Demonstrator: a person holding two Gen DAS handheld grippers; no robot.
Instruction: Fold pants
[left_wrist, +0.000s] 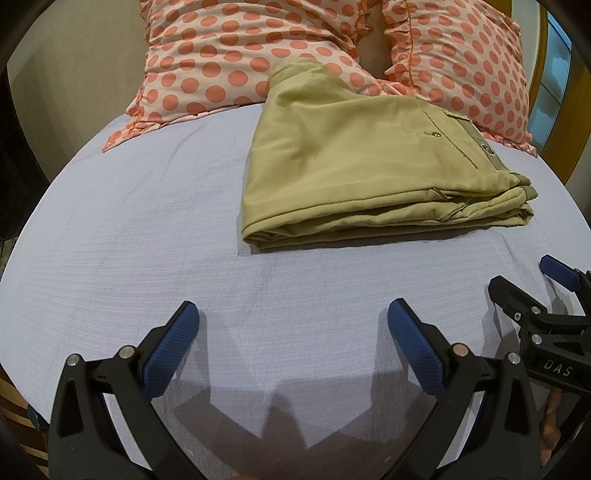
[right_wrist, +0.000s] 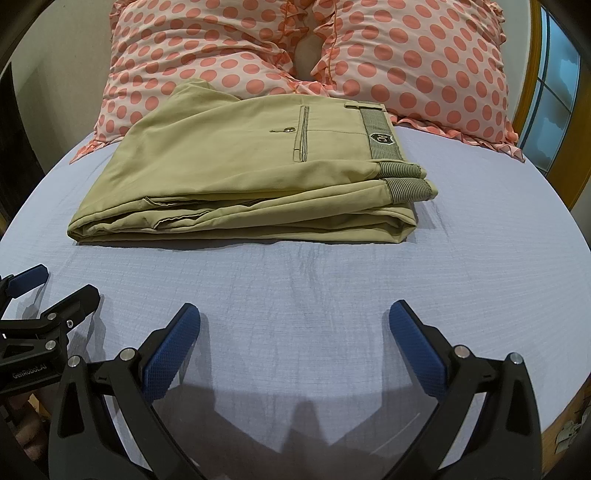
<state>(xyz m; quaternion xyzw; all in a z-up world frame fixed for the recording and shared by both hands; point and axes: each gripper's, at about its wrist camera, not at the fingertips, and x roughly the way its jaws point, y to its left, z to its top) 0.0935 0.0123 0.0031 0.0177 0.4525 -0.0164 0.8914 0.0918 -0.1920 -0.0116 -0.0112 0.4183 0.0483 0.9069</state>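
The khaki pants (left_wrist: 354, 170) lie folded in a flat stack on the pale blue bed sheet (left_wrist: 147, 229), their far edge against the pillows. In the right wrist view the pants (right_wrist: 240, 173) show a back pocket and a striped waistband at the right. My left gripper (left_wrist: 293, 325) is open and empty, low over the sheet, well in front of the pants. My right gripper (right_wrist: 294, 326) is also open and empty, in front of the pants. Each gripper shows at the edge of the other's view: the right one (left_wrist: 535, 284), the left one (right_wrist: 48, 288).
Two pink pillows with orange dots (right_wrist: 207, 48) (right_wrist: 417, 59) lie behind the pants at the head of the bed. A wooden window frame (right_wrist: 532, 74) stands at the far right. The bed's edge curves off at the left and right.
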